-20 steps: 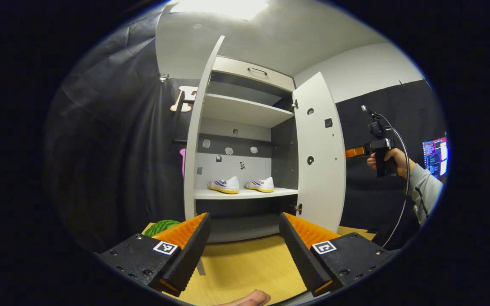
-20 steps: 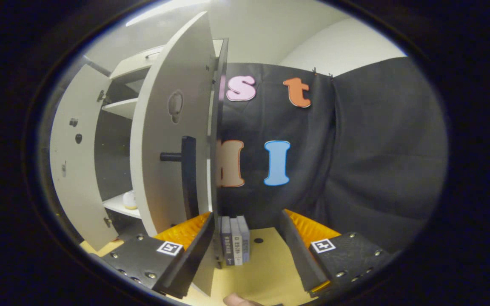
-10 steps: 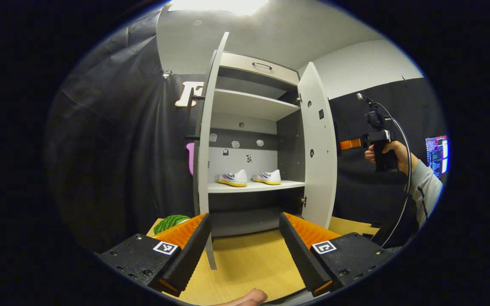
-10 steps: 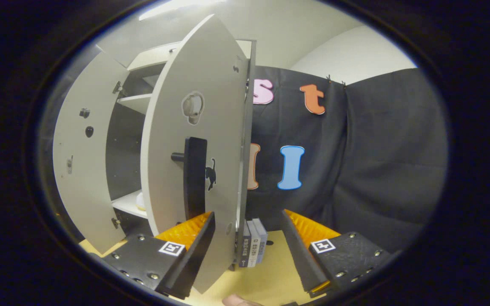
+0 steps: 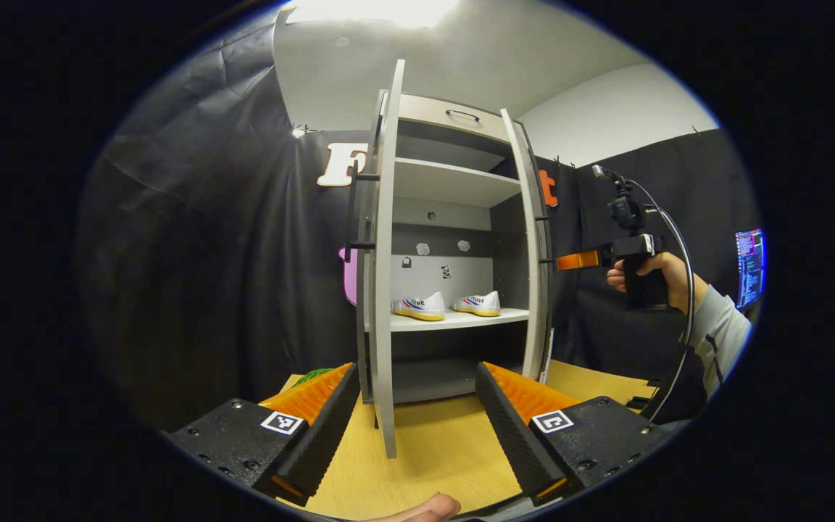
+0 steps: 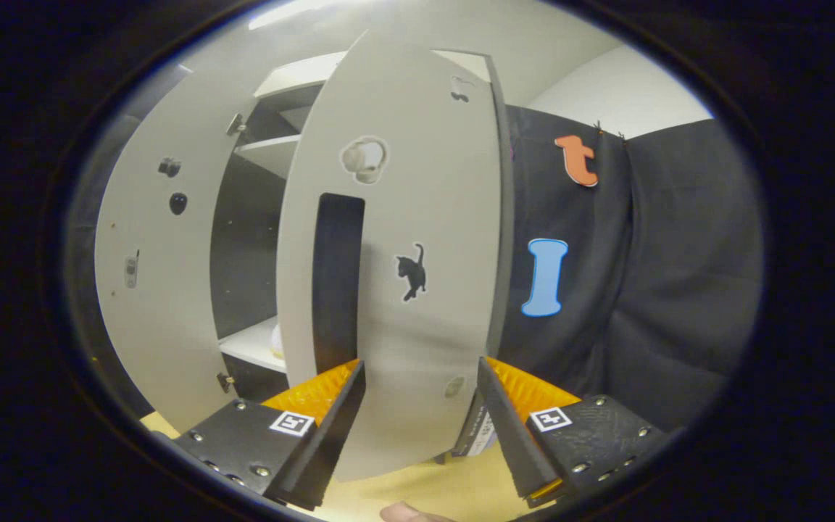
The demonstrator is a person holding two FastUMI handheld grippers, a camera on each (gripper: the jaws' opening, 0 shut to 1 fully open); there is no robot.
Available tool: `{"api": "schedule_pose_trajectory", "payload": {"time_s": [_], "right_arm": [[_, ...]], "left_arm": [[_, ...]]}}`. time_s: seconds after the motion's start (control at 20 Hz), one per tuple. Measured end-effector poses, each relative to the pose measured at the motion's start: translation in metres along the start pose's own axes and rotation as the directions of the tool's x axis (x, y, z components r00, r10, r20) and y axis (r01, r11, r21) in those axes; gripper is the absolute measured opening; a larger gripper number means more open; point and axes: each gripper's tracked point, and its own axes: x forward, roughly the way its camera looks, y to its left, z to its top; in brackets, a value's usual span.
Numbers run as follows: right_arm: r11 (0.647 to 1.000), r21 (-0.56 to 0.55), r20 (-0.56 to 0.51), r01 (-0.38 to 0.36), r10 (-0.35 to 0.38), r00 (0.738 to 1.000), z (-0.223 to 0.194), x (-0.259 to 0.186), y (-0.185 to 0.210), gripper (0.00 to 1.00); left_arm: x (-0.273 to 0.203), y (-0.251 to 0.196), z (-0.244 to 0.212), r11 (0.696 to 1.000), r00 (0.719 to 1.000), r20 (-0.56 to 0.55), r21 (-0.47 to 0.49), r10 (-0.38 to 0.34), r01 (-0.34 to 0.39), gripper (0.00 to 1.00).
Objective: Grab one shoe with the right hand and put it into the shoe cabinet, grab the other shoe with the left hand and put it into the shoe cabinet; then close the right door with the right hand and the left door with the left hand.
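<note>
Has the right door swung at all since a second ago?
Yes. The right door has swung inward toward the cabinet; against the fixed shelf it now looks nearly edge-on.

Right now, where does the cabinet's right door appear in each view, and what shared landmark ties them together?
Left gripper view: the right door stands nearly edge-on at the right of the open cabinet, with the right gripper just beside it.
Right gripper view: the right door faces the camera at centre, its black handle left of a cat sticker.
Shared landmark: the left door.
</note>
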Motion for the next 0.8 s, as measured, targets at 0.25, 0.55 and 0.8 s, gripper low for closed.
{"api": "schedule_pose_trajectory", "payload": {"time_s": [0.25,0.55,0.8], "right_arm": [[1.000,-0.004,0.054,-0.019,0.019,0.998,-0.001,-0.017,0.019,0.96],[0.999,0.022,0.079,-0.026,0.024,0.997,-0.018,-0.069,0.022,0.96],[0.998,0.048,0.081,-0.042,0.038,0.996,-0.045,-0.121,0.030,0.96]], "left_arm": [[-0.004,0.018,0.004,0.999,0.999,0.004,-0.003,0.036,-0.036,0.98],[-0.010,0.057,0.017,0.994,0.995,0.004,-0.022,0.104,-0.104,0.99],[0.003,0.097,0.032,0.985,0.986,-0.001,-0.058,0.165,-0.165,0.98]]}}
